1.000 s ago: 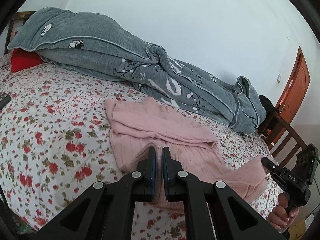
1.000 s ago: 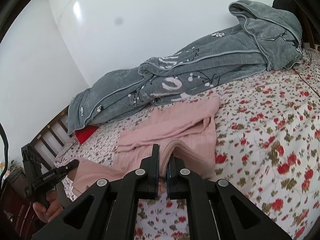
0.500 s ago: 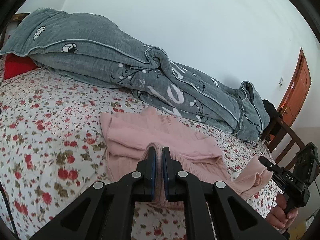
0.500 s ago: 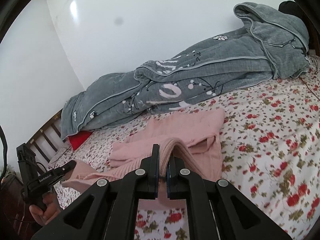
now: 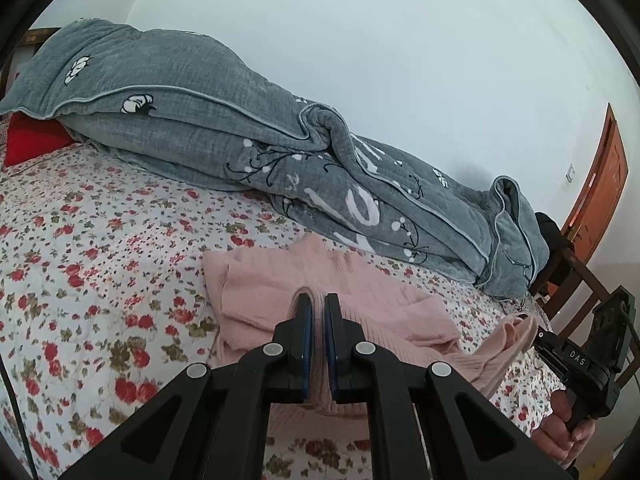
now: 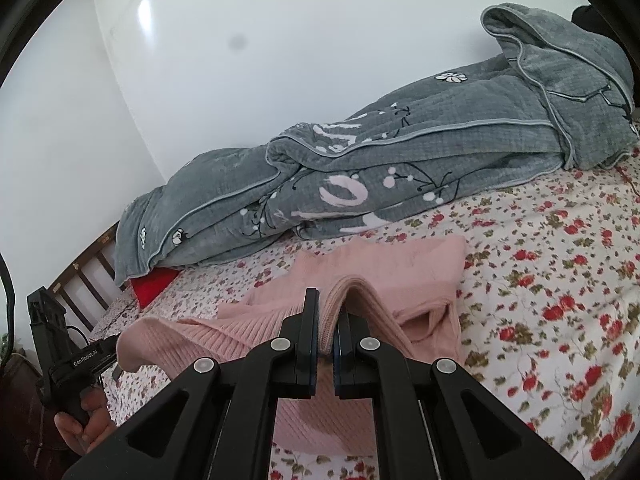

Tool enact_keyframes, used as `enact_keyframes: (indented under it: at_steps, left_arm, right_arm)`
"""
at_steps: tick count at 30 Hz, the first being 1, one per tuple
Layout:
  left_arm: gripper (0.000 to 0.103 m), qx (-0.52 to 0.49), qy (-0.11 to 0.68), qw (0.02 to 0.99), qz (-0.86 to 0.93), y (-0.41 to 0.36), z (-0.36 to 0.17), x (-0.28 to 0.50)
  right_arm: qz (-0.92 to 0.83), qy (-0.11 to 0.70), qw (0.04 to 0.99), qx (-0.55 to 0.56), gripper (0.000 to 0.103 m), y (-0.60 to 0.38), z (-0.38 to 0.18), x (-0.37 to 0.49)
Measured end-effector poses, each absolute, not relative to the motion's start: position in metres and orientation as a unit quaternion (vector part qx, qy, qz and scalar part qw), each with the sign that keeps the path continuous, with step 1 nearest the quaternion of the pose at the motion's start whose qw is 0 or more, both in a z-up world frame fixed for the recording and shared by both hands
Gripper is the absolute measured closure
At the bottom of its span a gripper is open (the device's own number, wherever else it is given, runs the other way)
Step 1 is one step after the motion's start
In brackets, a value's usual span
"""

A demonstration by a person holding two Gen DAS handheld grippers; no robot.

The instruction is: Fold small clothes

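**Left wrist and right wrist: both grippers pinch the pink sweater's near hem**

Left wrist view: the left gripper (image 5: 316, 312) is clamped tight on a ribbed fold of the pink sweater (image 5: 280, 292), which bunches up between its jaws. Beyond the fingertips the rest of the sweater lies partly folded on the flowered bedsheet (image 5: 100, 248). It looks soft, light and limp, so it should drape and sag wherever it is not held; a thick hem fold like this one is probably the safest place to grip. Left of the gripper the sheet is bare and gives room. Ahead, a grey quilt (image 5: 240, 136) closes off the far side. To the right, the right gripper (image 5: 538, 334) holds the other end of the hem, with the bed's edge and a wooden chair (image 5: 576, 276) just past it.

Right wrist view: the right gripper (image 6: 329, 312) is likewise closed on a thick ribbed fold of the sweater (image 6: 420, 268). Bare sheet (image 6: 560, 260) spreads to its right. To its left the left gripper (image 6: 116, 354) pinches the other corner, near the bed's edge, the slatted bed frame (image 6: 86, 272) and a red pillow (image 6: 154, 284).
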State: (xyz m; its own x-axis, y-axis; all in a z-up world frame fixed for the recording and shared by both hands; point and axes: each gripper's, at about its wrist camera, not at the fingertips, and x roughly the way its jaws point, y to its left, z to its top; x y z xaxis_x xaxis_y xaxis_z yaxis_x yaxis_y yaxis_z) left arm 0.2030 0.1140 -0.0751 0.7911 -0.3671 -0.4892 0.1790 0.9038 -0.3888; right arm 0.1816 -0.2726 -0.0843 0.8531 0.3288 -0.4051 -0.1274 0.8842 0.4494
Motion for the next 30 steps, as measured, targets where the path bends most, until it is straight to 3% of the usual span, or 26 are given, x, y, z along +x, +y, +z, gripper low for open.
enact_keyframes:
  at_steps: [24,30]
  left_arm:
    - [0.096,-0.172,0.294,0.935,-0.104,0.086,-0.081,0.321]
    - [0.095,-0.180,0.318,0.928,-0.078,0.085,-0.109,0.366]
  right_arm:
    - [0.112,0.284,0.930,0.205,0.098,-0.295,-0.091,0.305]
    - [0.094,0.327,0.921,0.188,0.098,-0.298,-0.114,0.363]
